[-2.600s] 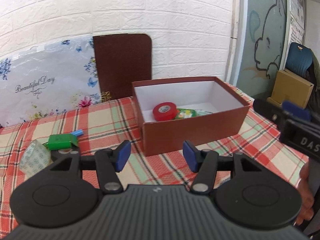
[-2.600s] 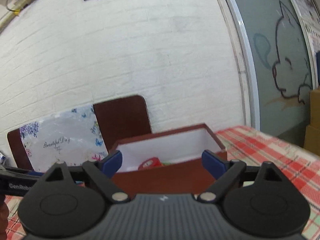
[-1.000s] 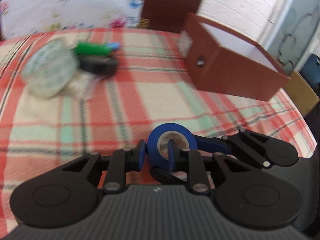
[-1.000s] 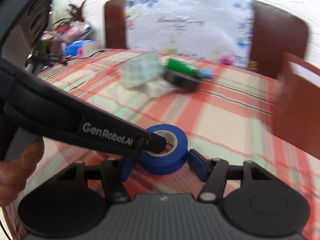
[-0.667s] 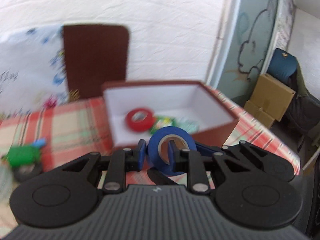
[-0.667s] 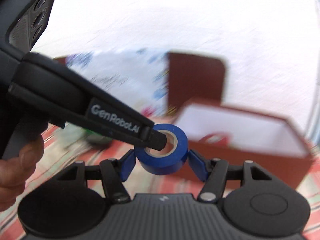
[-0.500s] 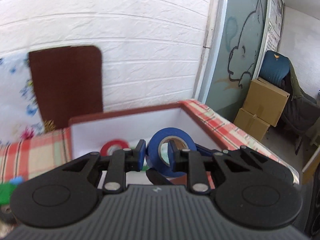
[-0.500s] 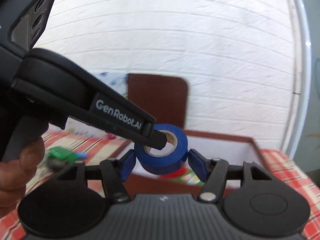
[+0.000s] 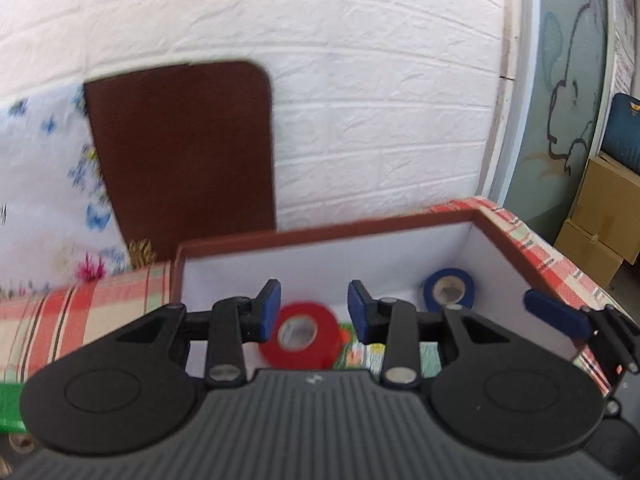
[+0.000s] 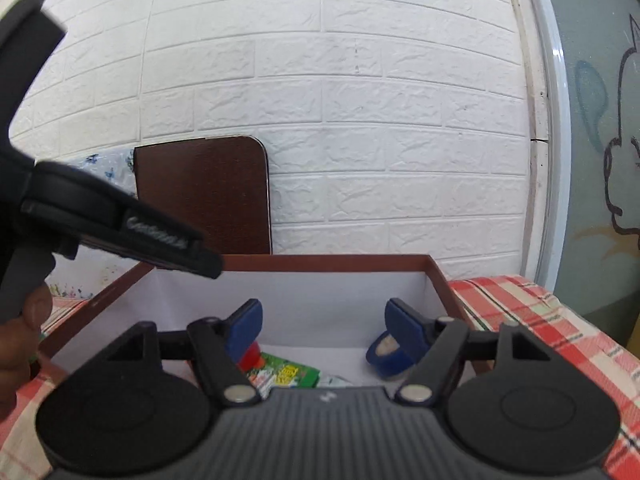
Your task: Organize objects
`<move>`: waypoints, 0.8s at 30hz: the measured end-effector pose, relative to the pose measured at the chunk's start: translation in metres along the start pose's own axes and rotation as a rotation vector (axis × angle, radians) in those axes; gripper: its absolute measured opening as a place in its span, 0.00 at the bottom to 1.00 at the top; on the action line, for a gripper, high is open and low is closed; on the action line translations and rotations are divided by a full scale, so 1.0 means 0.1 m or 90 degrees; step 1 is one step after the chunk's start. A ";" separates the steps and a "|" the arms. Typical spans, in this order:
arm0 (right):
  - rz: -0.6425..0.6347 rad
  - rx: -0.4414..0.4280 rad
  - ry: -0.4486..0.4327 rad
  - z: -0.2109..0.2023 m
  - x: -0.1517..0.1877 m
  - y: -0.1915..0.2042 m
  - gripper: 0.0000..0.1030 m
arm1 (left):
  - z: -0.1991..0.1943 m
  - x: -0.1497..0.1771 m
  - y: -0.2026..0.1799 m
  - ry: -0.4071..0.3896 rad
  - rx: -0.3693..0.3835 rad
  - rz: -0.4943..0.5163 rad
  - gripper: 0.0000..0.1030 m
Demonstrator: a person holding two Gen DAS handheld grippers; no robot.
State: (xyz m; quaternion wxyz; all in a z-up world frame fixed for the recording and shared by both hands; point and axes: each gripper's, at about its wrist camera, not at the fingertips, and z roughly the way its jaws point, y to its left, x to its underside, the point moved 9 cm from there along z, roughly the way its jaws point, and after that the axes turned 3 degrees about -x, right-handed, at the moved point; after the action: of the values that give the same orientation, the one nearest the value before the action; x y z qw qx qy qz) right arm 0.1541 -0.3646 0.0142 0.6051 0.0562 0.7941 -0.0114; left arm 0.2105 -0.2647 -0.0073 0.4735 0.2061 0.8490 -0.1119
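**Blue tape roll lands in the box, both grippers now empty**

Blue pads on the left gripper (image 9: 313, 309) stand apart with nothing between them, and the right gripper (image 10: 322, 326) is likewise spread wide and empty. Both hang just above the near wall of the brown cardboard box (image 9: 328, 233), looking down into its white interior.

Through the left gripper's gap the red tape roll (image 9: 301, 334) stands on edge on the box floor, its core facing the camera. The blue tape roll (image 9: 450, 290) lies ahead and to the right of those jaws, near the far right corner of the box, also on edge with its hole turned toward the viewer. In the right wrist view the same roll (image 10: 387, 354) sits directly beyond the right-hand finger, partly hidden by it, so the right gripper is the nearer of the two. A green printed packet (image 10: 286, 372) lies on the floor between the two rolls.

Half a second earlier the blue roll was pinched by both grippers at once, the left one's finger through its core, held over the box rim. Now it is released and rests inside, and both sets of jaws have opened. A green object (image 9: 10, 406) shows at the left edge on the plaid tablecloth (image 9: 80, 312), so the next pick probably lies out to the left, away from the box.
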 end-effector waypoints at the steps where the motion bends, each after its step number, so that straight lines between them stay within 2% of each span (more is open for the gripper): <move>1: 0.003 -0.001 -0.001 -0.06 0.03 0.01 0.68 | -0.02 0.07 0.03 0.014 0.001 -0.007 0.39; 9: 0.058 0.015 0.004 -0.38 0.05 -0.11 0.70 | -0.36 0.26 0.04 0.046 0.003 -0.006 0.39; 14: 0.117 0.050 0.021 -0.69 0.07 -0.15 0.73 | -0.61 0.40 0.05 0.060 -0.019 0.005 0.39; 18: 0.144 0.051 0.043 -0.86 0.09 -0.11 0.74 | -0.76 0.59 0.15 0.083 -0.042 -0.003 0.40; 21: 0.153 0.044 0.053 -0.98 0.09 -0.04 0.74 | -0.88 0.71 0.24 0.095 -0.063 -0.016 0.45; 23: 0.150 0.043 0.052 -1.08 0.07 0.02 0.78 | -0.96 0.75 0.30 0.093 -0.075 -0.022 0.53; 24: 0.152 0.041 0.053 -1.12 0.06 0.04 0.80 | -1.02 0.76 0.33 0.088 -0.085 -0.024 0.62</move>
State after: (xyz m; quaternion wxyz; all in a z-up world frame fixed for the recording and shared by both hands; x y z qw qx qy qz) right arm 0.0458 -0.3505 0.0390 0.5668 0.1703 0.8052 0.0373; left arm 0.1122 -0.1776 -0.0182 0.4243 0.1652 0.8889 -0.0496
